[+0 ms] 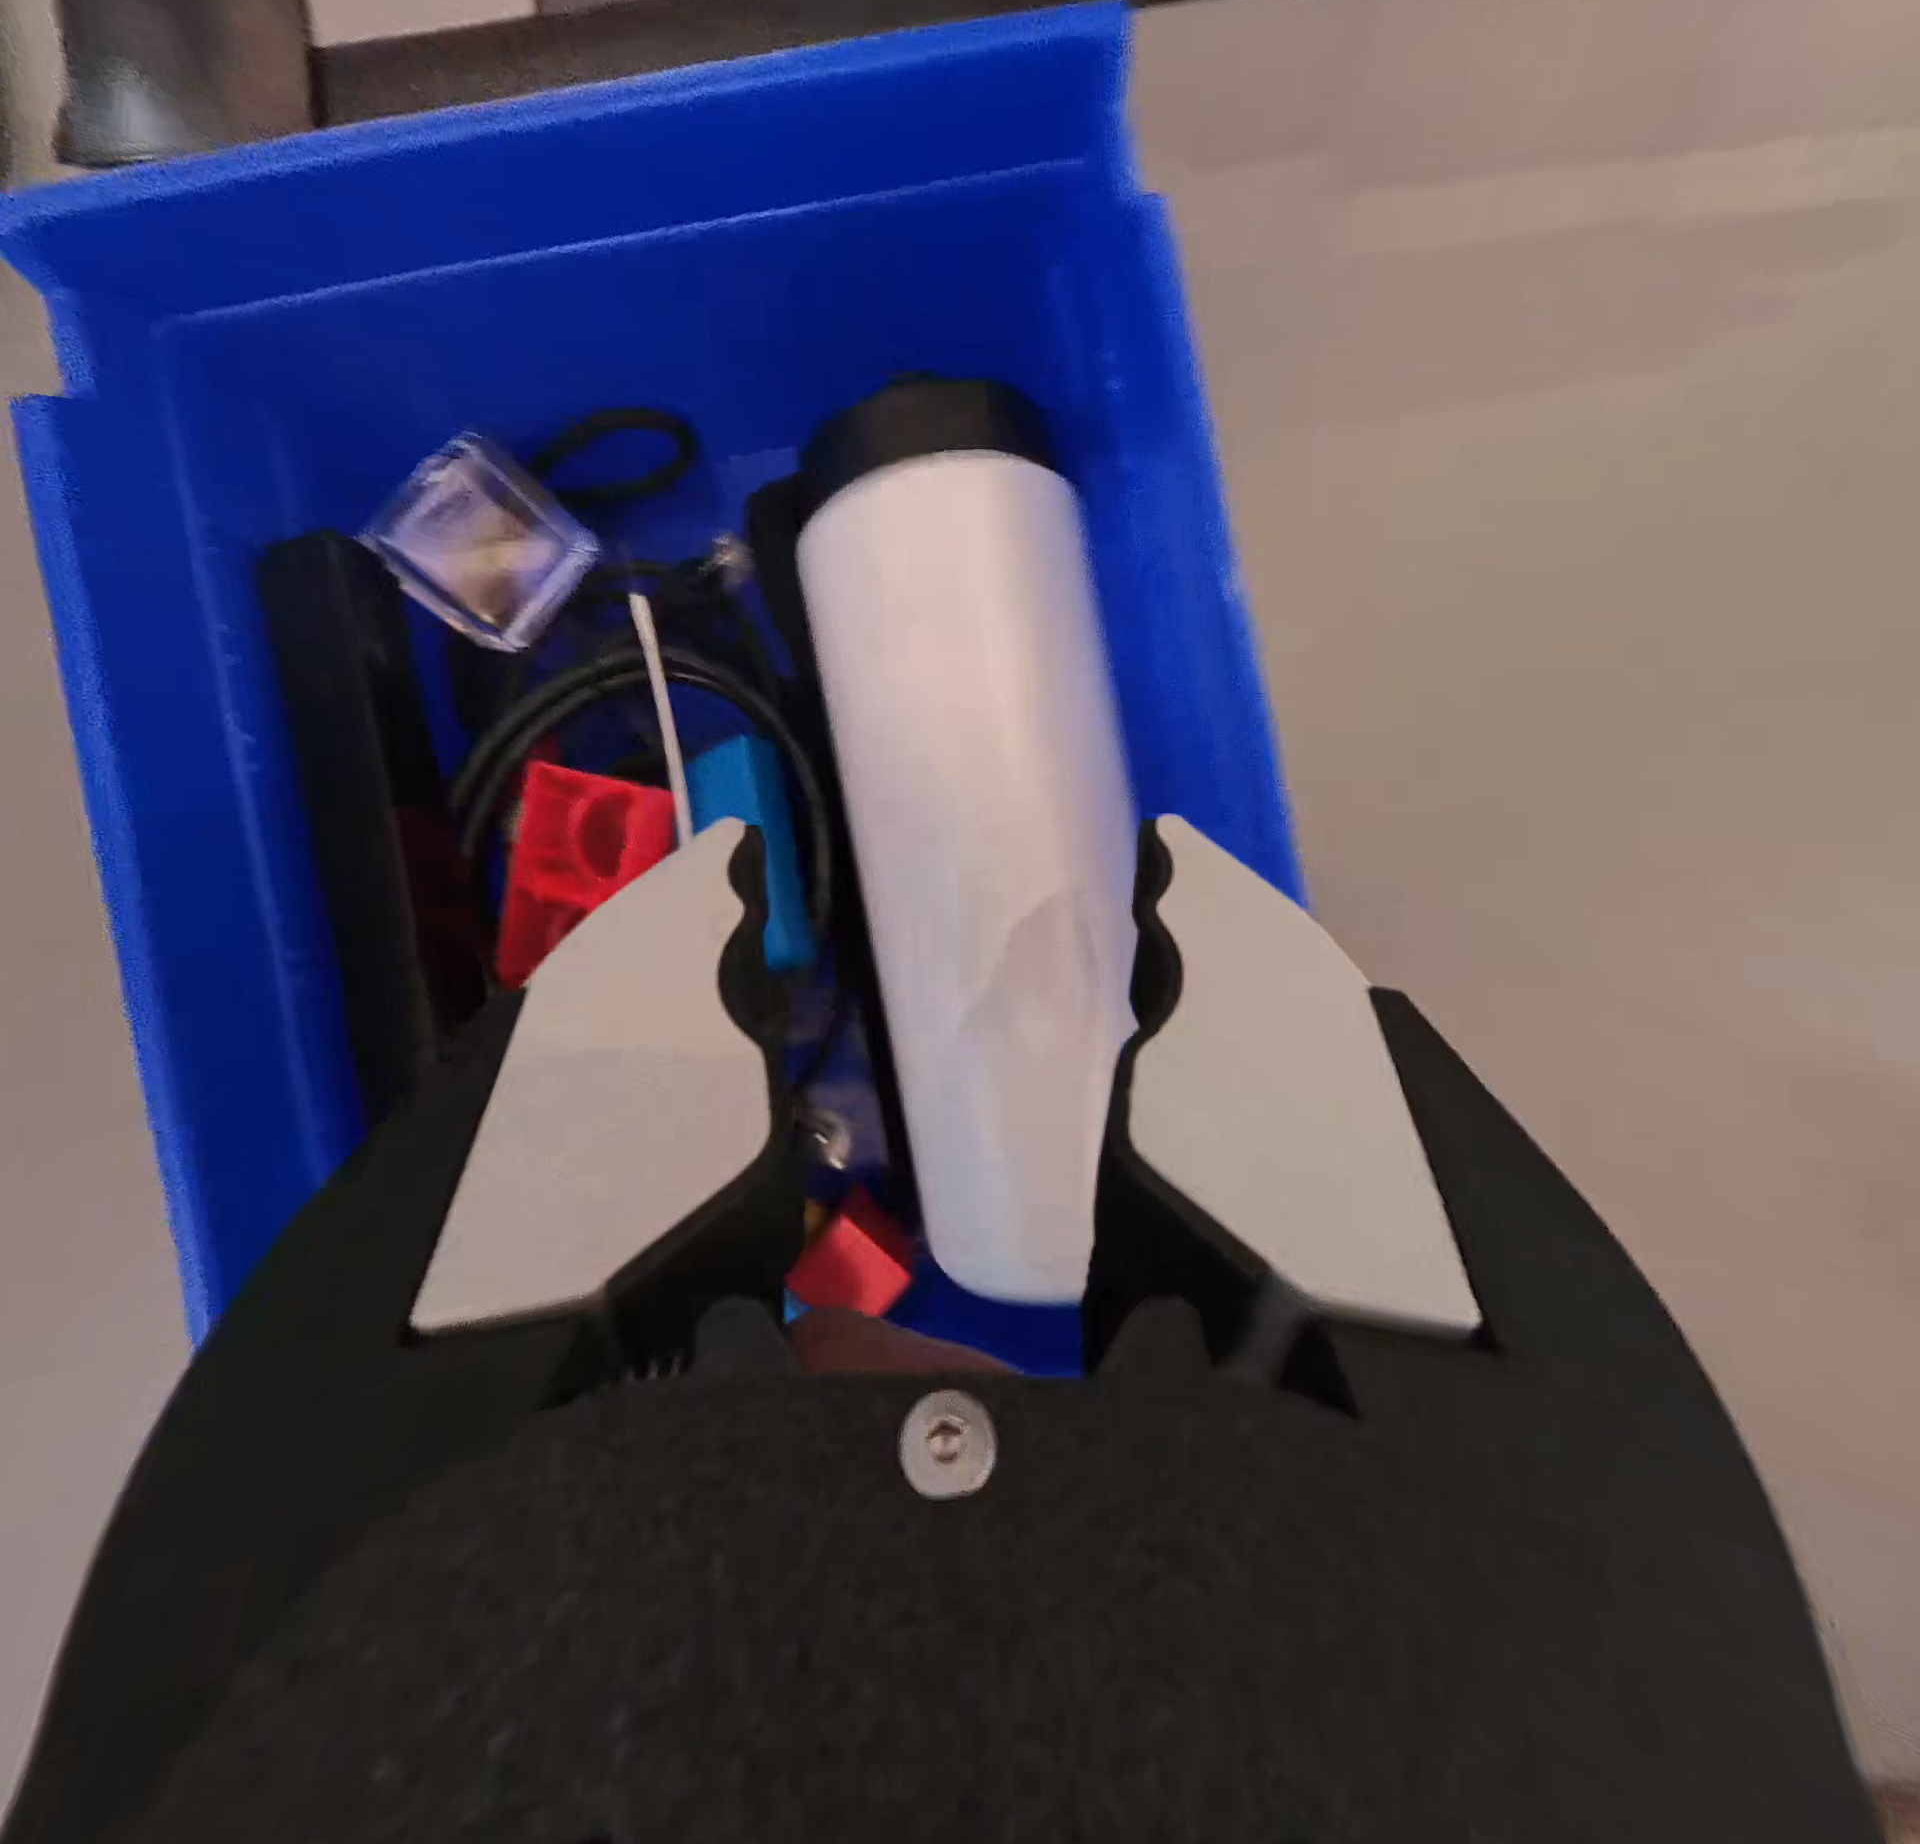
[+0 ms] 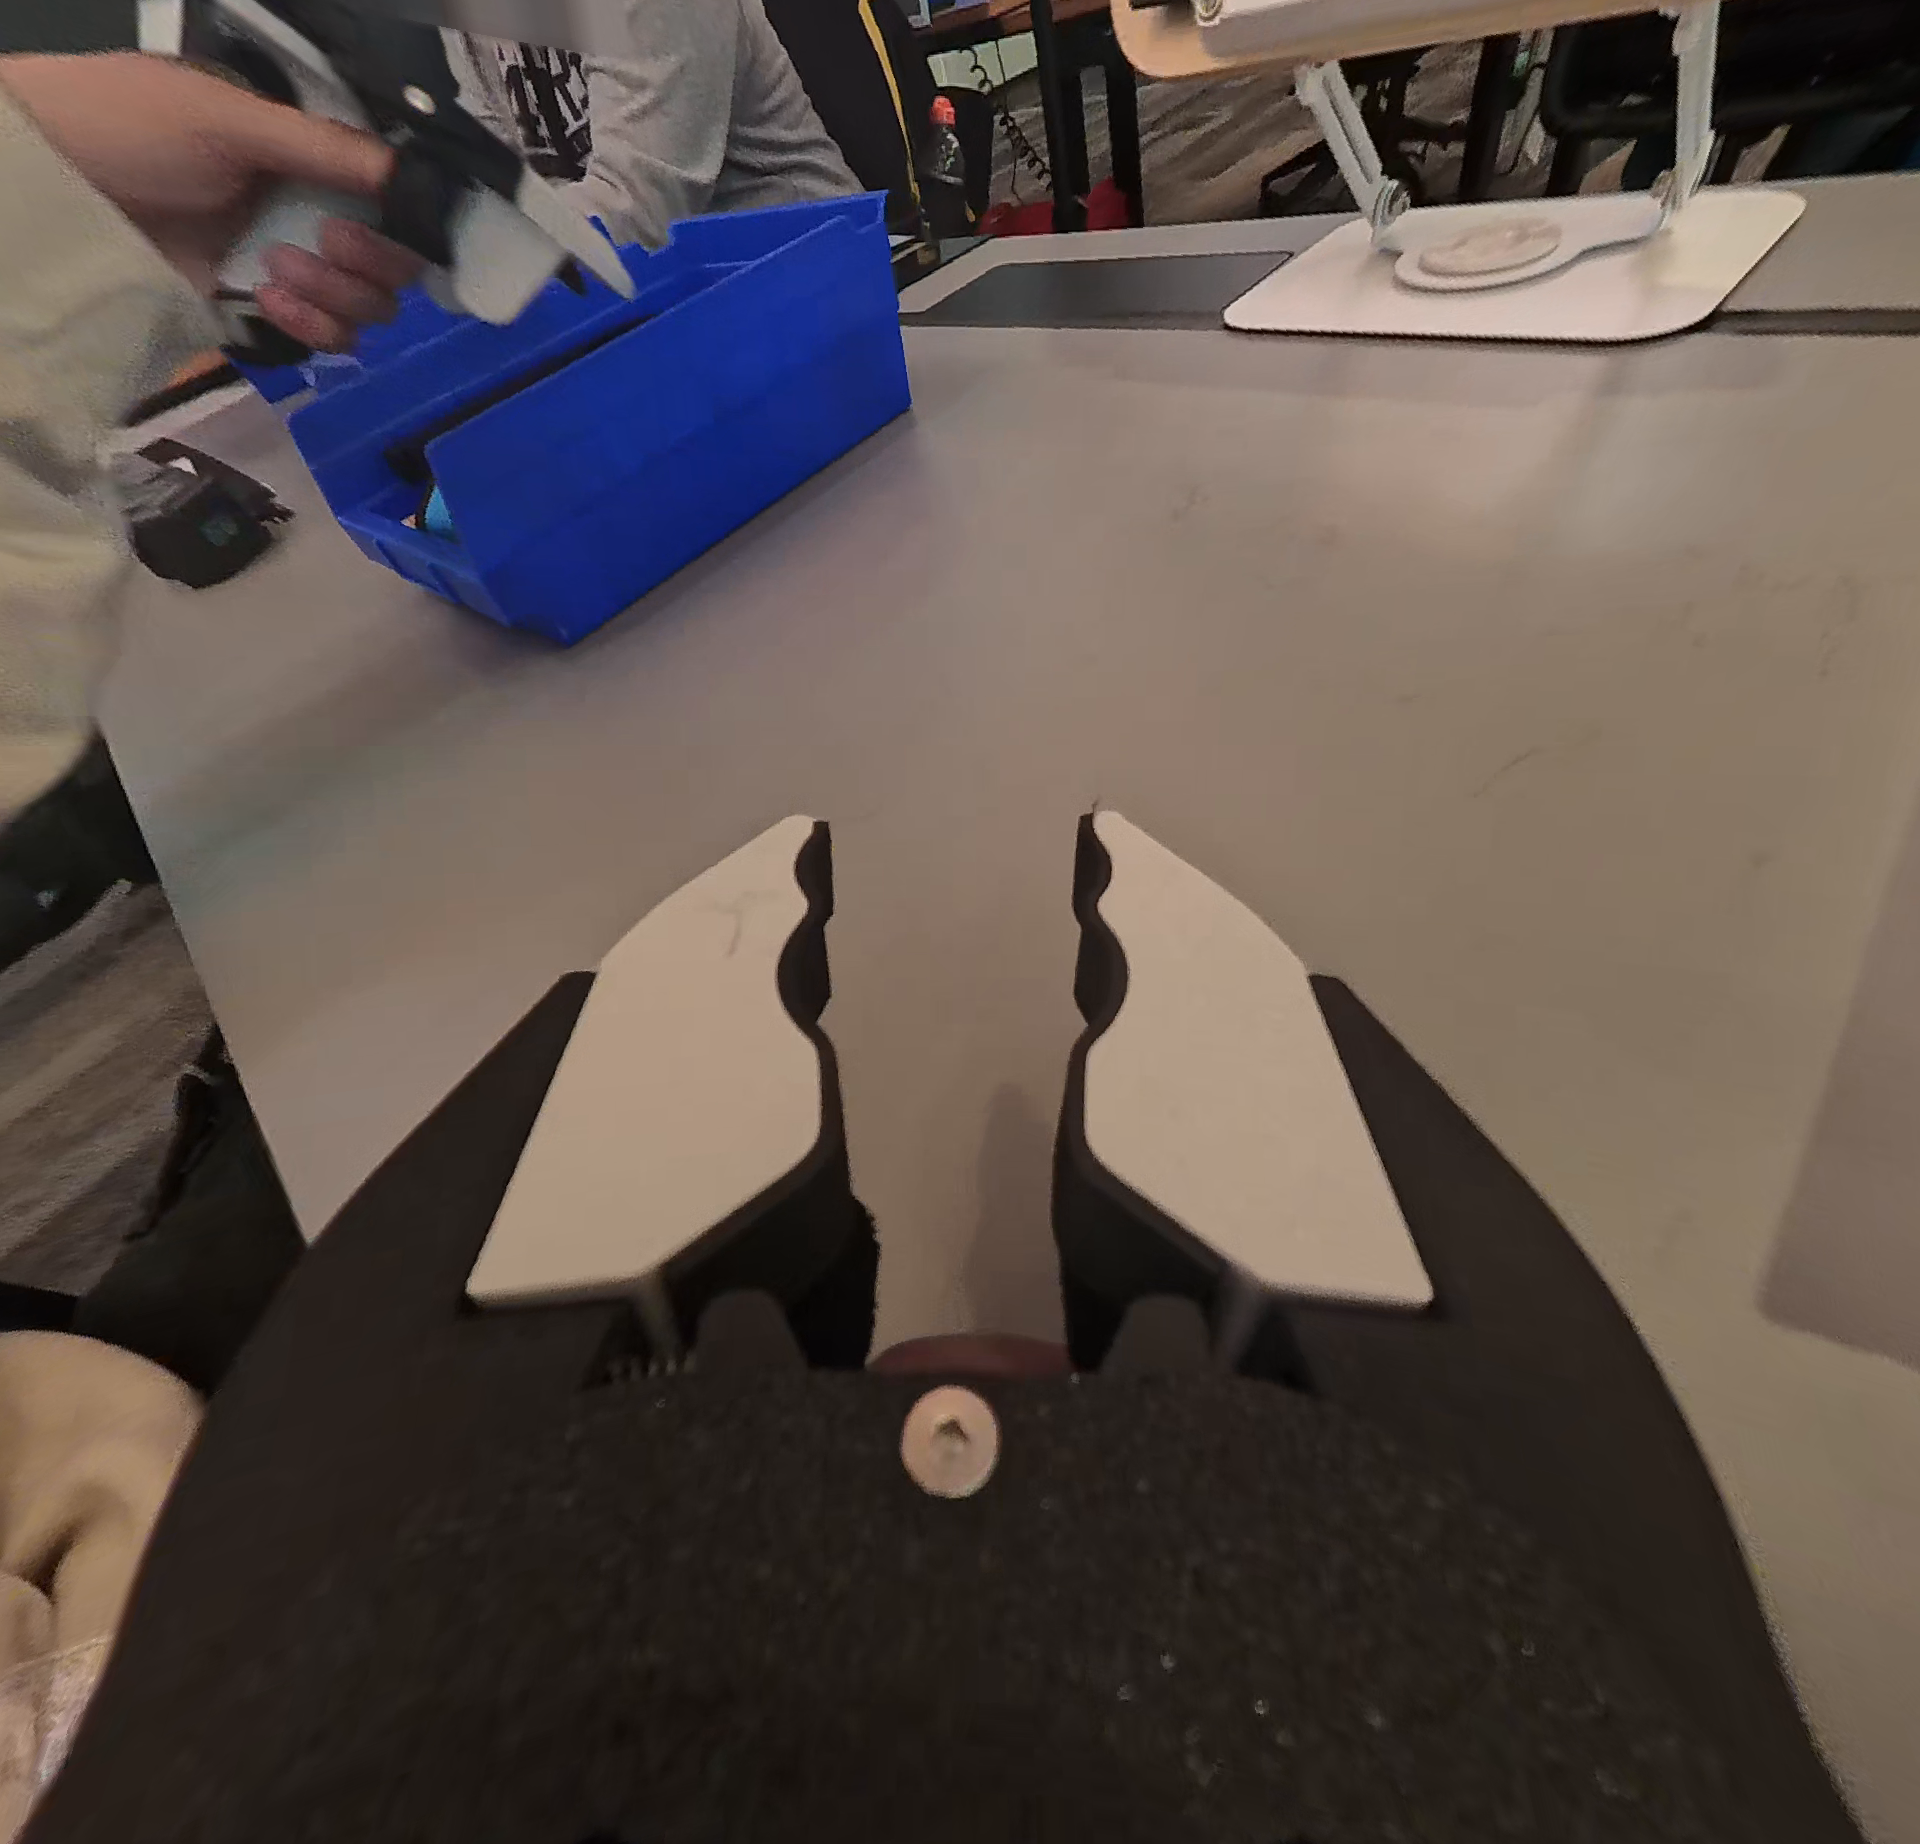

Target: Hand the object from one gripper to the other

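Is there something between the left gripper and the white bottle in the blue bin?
Nothing visible. The left gripper is open above the blue bin, and the white bottle already shows between its jaws. The red blocks and black cable lie beside the bottle, not across it.

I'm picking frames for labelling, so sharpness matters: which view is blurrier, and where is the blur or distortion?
Left wrist view: motion-smeared throughout, the blue bin and white cylinder soft-edged, the left gripper fairly crisp. Right wrist view: right gripper and table sharp, blur only on the far gripper and hand upper left; wide-angle bending at the edges.
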{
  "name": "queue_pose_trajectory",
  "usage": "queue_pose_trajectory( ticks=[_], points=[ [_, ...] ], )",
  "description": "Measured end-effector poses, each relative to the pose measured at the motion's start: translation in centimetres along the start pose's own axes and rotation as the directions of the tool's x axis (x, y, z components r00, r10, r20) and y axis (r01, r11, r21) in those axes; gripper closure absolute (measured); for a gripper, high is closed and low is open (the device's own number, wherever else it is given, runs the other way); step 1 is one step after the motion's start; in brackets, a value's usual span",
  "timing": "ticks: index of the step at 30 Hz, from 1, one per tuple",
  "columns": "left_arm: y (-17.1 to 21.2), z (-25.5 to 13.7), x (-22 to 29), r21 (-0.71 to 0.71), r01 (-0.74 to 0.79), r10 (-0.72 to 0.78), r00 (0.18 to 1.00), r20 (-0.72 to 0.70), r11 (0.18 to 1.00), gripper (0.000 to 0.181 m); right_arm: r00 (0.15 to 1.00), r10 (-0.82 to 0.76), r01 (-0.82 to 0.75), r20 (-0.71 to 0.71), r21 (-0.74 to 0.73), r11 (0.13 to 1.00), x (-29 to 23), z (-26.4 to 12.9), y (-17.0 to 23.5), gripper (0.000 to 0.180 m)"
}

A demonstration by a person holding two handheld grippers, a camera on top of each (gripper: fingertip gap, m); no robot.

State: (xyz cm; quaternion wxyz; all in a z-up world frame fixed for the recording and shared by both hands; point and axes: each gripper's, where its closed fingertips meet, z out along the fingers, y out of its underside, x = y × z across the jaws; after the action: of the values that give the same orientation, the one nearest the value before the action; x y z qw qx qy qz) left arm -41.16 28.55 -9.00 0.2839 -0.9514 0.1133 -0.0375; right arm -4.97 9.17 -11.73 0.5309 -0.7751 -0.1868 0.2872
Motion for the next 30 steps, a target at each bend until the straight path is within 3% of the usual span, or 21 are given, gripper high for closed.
queue_pose_trajectory(
  ticks=[2, 5, 6, 11, 24, 30],
  points=[
    [-0.8, 2.2, -1.1, -0.048, 0.014, -0.011, 0.999, 0.051, 0.999, 0.113, 0.999, 0.034, -0.034, 0.012, -0.002, 0.999, 0.0, -0.1, 0.1, 0.135],
    [-1.5, 4.6, 0.2, -0.110, 0.071, -0.076, 0.996, -0.043, 0.991, 0.107, 0.998, 0.056, -0.056, 0.011, -0.006, 0.998, 0.0, -0.3, 0.3, 0.135],
    [-1.7, 5.1, 0.4, -0.119, 0.090, -0.097, 0.994, -0.052, 0.989, 0.113, 0.998, 0.058, -0.058, 0.010, -0.008, 0.998, 0.0, -0.3, 0.4, 0.135],
    [-1.2, 7.1, 0.0, -0.185, 0.076, -0.081, 0.996, -0.021, 0.980, 0.114, 0.994, 0.108, -0.108, 0.033, -0.007, 0.994, -0.3, -0.5, 0.5, 0.134],
    [-0.1, 9.2, -0.2, -0.238, 0.131, -0.190, 0.951, -0.243, 0.962, 0.097, 0.989, 0.139, -0.137, 0.047, -0.045, 0.990, -0.5, 2.2, 0.2, 0.136],
    [-0.3, 8.7, -0.3, -0.174, 0.091, -0.125, 0.972, -0.200, 0.981, 0.099, 0.982, 0.159, -0.152, 0.101, -0.077, 0.985, -1.5, 4.0, 0.0, 0.137]
  ],
)
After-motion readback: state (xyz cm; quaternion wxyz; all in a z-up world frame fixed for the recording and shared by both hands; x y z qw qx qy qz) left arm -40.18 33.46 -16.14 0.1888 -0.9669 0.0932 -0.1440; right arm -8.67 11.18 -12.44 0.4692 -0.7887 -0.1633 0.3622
